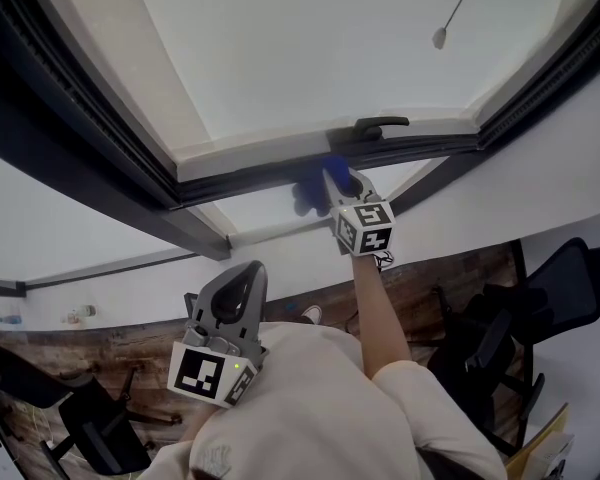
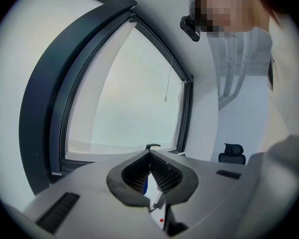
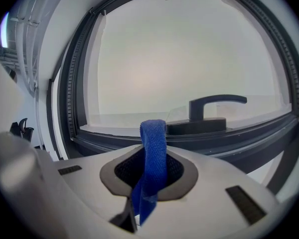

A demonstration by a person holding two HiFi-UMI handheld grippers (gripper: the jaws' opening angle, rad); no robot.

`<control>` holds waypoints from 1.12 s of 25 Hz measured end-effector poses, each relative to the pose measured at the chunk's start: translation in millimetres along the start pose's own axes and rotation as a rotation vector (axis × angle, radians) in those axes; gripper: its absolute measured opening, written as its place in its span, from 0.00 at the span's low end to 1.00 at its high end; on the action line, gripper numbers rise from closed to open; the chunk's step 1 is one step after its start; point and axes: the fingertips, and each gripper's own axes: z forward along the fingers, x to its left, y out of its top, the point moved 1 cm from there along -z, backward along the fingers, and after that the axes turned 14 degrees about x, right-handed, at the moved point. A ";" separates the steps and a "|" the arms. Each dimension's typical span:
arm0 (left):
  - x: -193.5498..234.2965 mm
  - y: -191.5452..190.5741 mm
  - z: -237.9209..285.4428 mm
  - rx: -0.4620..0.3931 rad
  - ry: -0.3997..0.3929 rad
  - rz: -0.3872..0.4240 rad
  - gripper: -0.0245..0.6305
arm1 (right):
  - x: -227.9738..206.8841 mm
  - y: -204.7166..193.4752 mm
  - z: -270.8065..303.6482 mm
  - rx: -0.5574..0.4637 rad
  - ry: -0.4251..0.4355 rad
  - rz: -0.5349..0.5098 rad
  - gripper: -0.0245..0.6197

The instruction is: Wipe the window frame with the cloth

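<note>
Right tongs point(image 1: 332, 180) are up at the dark window frame point(image 1: 240, 180), arm stretched out. The blue cloth point(image 1: 312, 190) is bunched at their tip and sits against the frame rail, just below and left of the black handle point(image 1: 380, 125). Left tongs point(image 1: 250, 271) are held low, close to the person's light sleeve point(image 1: 310, 408), well apart from the window. A pull cord point(image 1: 458, 13) crosses the pane top right. Black office chairs point(image 1: 570, 278) stand on the wood floor point(image 1: 110, 343).
</note>
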 end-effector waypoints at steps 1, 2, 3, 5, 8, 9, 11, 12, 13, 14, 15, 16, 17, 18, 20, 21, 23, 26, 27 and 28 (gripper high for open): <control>-0.5 0.0 0.2 0.000 0.001 -0.001 0.05 | -1.9 0.2 -0.7 0.000 -0.002 0.002 0.13; -0.9 -0.2 0.5 0.001 0.002 -0.001 0.05 | -3.9 0.0 -1.1 0.000 -0.005 0.003 0.13; -1.2 -0.6 0.8 0.002 0.003 -0.002 0.05 | -5.9 -0.3 -1.4 -0.001 -0.007 0.003 0.13; -2.0 -1.4 1.5 0.004 0.004 -0.002 0.05 | -9.9 -0.9 -2.0 -0.004 -0.012 0.005 0.13; -3.3 -1.3 2.1 0.005 0.004 -0.002 0.05 | -17.5 -1.3 -4.3 -0.004 -0.023 0.010 0.13; -3.6 -1.2 2.1 0.005 0.005 -0.002 0.05 | -20.4 -1.4 -5.2 -0.004 -0.027 0.013 0.13; -4.3 -1.5 2.4 0.007 0.005 -0.002 0.05 | -26.3 -1.9 -7.1 -0.003 -0.037 0.017 0.13; -4.7 -1.8 2.8 0.008 0.005 -0.001 0.05 | -29.4 -2.3 -7.8 -0.004 -0.042 0.019 0.13; -5.2 -2.0 3.3 0.008 0.004 -0.001 0.05 | -32.7 -2.6 -8.6 -0.004 -0.047 0.021 0.13; -5.6 -2.0 3.7 0.008 0.003 -0.001 0.05 | -36.1 -2.9 -9.5 -0.004 -0.053 0.024 0.13; -6.1 -1.9 4.1 0.009 0.002 -0.001 0.05 | -39.4 -3.2 -10.4 -0.004 -0.059 0.027 0.13; -6.5 -1.8 4.2 0.009 0.002 -0.001 0.05 | -42.5 -3.5 -11.4 -0.003 -0.064 0.028 0.13; -6.7 -1.7 4.2 0.010 0.001 -0.001 0.05 | -45.5 -3.8 -12.3 -0.001 -0.069 0.029 0.13; -6.8 -1.8 4.1 0.010 0.001 -0.001 0.05 | -48.7 -4.2 -13.3 0.001 -0.075 0.032 0.13; -6.9 -2.0 3.9 0.010 0.000 -0.002 0.05 | -56.3 -5.1 -15.7 0.000 -0.094 0.046 0.13; -6.8 -2.2 3.7 0.010 -0.001 -0.004 0.05 | -60.1 -5.5 -17.0 -0.001 -0.104 0.054 0.13; -6.3 -3.0 2.8 0.012 -0.002 -0.006 0.05 | -65.2 -5.8 -18.6 -0.001 -0.118 0.063 0.13; -5.6 -3.9 0.8 0.011 -0.006 -0.009 0.05 | -66.2 -5.7 -18.7 0.015 -0.126 0.060 0.13; -5.4 -3.8 0.0 0.010 -0.010 -0.008 0.05 | -65.8 -5.5 -18.8 0.025 -0.128 0.058 0.13; -5.3 -3.7 -0.9 0.009 -0.014 -0.008 0.05 | -65.1 -5.2 -19.7 0.034 -0.132 0.054 0.13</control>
